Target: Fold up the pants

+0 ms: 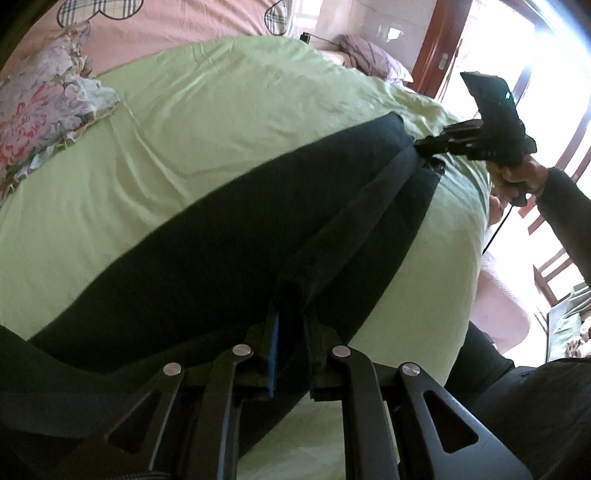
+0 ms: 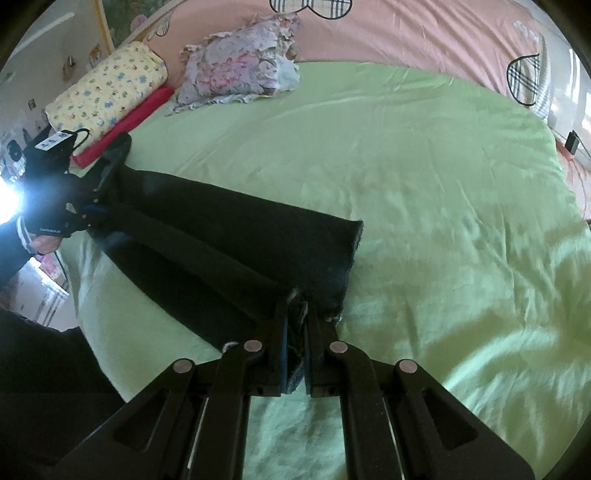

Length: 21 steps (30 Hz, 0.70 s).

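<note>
Black pants (image 1: 221,221) lie stretched across a green sheet (image 1: 184,110), with one long fold raised between the two grippers. At the bottom of the left wrist view, my left gripper (image 1: 291,306) is shut on a dark bunch of the pants fabric. My right gripper (image 1: 417,146) pinches the far end of the same fold, held by a hand (image 1: 517,173). In the right wrist view, my right gripper (image 2: 295,306) is shut on the frayed hem of the pants (image 2: 221,236). The left gripper (image 2: 98,206) grips the other end at far left.
A floral pillow (image 2: 236,74) lies at the sheet's far side. A folded yellow blanket (image 2: 110,88) sits on a red one (image 2: 125,125). Pink bedding (image 1: 166,18) and a purple pillow (image 1: 373,55) lie beyond. The bed edge (image 1: 480,221) drops off beside a wooden door frame (image 1: 443,37).
</note>
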{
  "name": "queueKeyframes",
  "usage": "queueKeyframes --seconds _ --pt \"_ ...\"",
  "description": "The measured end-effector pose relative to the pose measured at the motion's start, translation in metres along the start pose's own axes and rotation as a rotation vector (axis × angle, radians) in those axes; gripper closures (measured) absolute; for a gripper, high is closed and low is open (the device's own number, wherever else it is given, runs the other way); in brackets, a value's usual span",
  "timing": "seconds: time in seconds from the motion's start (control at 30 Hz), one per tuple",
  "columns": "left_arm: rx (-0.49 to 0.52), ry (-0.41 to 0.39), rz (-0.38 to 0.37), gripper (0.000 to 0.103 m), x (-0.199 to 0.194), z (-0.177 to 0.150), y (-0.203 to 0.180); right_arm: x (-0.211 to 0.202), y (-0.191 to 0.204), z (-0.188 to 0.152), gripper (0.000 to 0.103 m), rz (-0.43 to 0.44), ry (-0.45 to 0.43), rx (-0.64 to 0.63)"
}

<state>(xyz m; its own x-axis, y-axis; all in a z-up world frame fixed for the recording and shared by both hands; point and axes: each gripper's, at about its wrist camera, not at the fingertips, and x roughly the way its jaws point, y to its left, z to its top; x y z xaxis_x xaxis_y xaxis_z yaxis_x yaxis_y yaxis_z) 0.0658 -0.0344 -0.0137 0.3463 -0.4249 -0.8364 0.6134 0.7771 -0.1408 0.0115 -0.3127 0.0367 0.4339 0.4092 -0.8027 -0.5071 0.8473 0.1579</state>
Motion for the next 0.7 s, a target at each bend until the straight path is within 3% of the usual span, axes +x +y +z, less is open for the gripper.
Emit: queueKeyframes --seconds 0.2,0.33,0.47,0.57,0.7 --pt "-0.010 -0.029 -0.009 0.073 -0.008 -0.011 -0.007 -0.008 0.006 -0.007 0.087 -0.007 -0.002 0.035" --pt "-0.023 -0.040 -0.008 0.072 -0.013 -0.020 -0.008 -0.020 0.010 -0.015 0.069 -0.048 0.003 0.063" --pt "-0.053 -0.057 0.002 0.070 -0.021 -0.028 -0.008 -0.034 0.023 -0.017 0.069 -0.116 -0.021 0.054" --pt "-0.081 -0.081 0.010 0.061 -0.031 -0.034 -0.003 -0.048 0.039 -0.013 0.069 -0.130 -0.081 0.057" --pt "-0.128 -0.110 0.049 0.057 -0.043 -0.044 0.007 -0.054 0.063 -0.001 0.065 -0.075 -0.157 0.066"
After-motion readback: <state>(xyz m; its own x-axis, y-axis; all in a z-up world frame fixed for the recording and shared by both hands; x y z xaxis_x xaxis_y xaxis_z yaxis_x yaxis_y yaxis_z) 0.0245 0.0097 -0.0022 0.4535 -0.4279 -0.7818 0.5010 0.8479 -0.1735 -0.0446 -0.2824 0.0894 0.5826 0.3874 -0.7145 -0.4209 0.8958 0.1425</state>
